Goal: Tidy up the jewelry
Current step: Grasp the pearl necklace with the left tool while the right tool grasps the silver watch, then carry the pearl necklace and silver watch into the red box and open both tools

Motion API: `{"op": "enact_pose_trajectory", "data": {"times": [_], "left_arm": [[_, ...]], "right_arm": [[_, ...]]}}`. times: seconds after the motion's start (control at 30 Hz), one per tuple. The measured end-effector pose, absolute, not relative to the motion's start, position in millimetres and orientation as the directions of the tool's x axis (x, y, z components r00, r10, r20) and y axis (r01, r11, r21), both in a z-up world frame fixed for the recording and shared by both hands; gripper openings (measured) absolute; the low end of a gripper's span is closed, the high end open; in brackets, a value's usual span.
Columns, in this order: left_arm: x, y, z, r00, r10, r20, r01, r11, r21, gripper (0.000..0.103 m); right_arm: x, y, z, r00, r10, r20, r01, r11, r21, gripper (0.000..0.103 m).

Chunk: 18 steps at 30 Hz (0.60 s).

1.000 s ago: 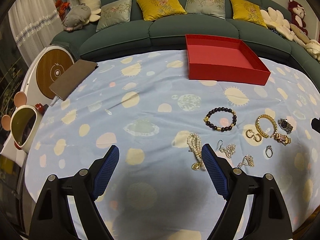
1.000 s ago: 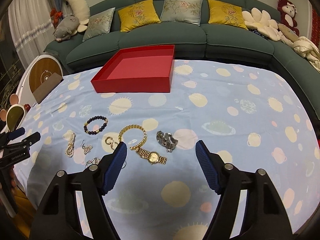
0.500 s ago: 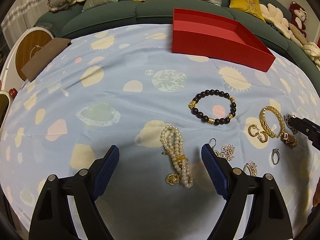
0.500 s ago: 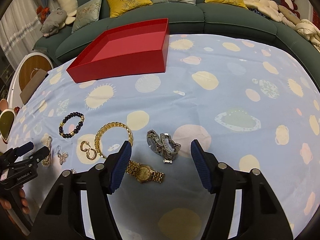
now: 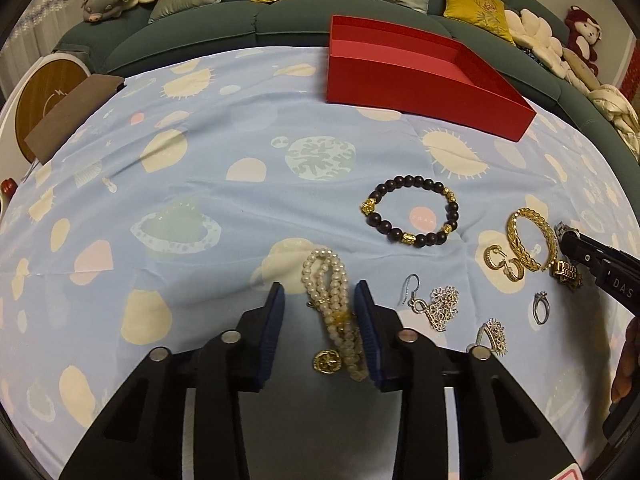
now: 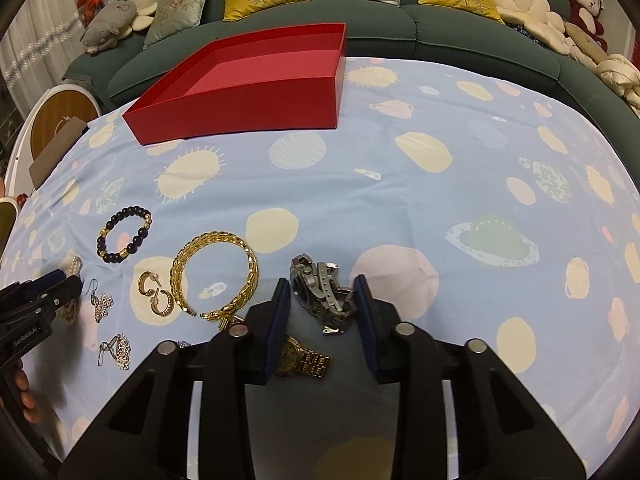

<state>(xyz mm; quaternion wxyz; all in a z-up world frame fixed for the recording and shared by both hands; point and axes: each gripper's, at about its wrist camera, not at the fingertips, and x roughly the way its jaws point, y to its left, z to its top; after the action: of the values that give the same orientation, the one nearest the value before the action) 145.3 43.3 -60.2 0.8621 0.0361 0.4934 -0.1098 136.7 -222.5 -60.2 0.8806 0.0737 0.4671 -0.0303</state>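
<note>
My left gripper (image 5: 319, 300) is low over the blue patterned cloth, its jaws partly closed around a pearl bracelet (image 5: 326, 280) with a gold charm; the right pad touches it, the left stands off. My right gripper (image 6: 322, 290) is partly closed around a silver watch (image 6: 322, 294), with gaps on both sides. A gold watch (image 6: 302, 358) lies under its left finger. A dark bead bracelet (image 5: 412, 216), a gold chain bracelet (image 6: 216, 276), gold hoop earrings (image 6: 156, 292), silver earrings (image 5: 436, 304) and a ring (image 5: 540, 308) lie between. The empty red tray (image 6: 248, 104) stands behind.
A green sofa (image 6: 380, 36) with cushions and plush toys curves behind the table. A brown flat pouch (image 5: 68, 116) lies at the far left edge, by a round wooden-topped stand (image 5: 44, 92). The right half of the cloth (image 6: 500, 208) holds nothing.
Both grippers moved forward and down onto the jewelry and narrowed their jaws: the left around the pearl bracelet, the right around the silver watch.
</note>
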Motion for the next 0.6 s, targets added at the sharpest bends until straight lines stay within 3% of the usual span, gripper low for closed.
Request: {"op": "enact_pose_trajectory", "data": {"times": [0.07, 0.6], "left_arm": [[143.5, 41.4, -60.0, 0.488, -0.158, -0.858, 0.240, 0.970, -0.042, 0.016], [136.0, 62.3, -6.0, 0.581, -0.213, -0.785, 0.214, 0.971, -0.105, 0.015]], "right_arm": [[135.9, -222.7, -60.0, 0.562, 0.022, -0.827, 0.123, 0.986, 0.110, 0.024], [119.5, -222.0, -23.2, 0.651, 0.043, -0.758, 0.093, 0.986, 0.136, 0.020]]}}
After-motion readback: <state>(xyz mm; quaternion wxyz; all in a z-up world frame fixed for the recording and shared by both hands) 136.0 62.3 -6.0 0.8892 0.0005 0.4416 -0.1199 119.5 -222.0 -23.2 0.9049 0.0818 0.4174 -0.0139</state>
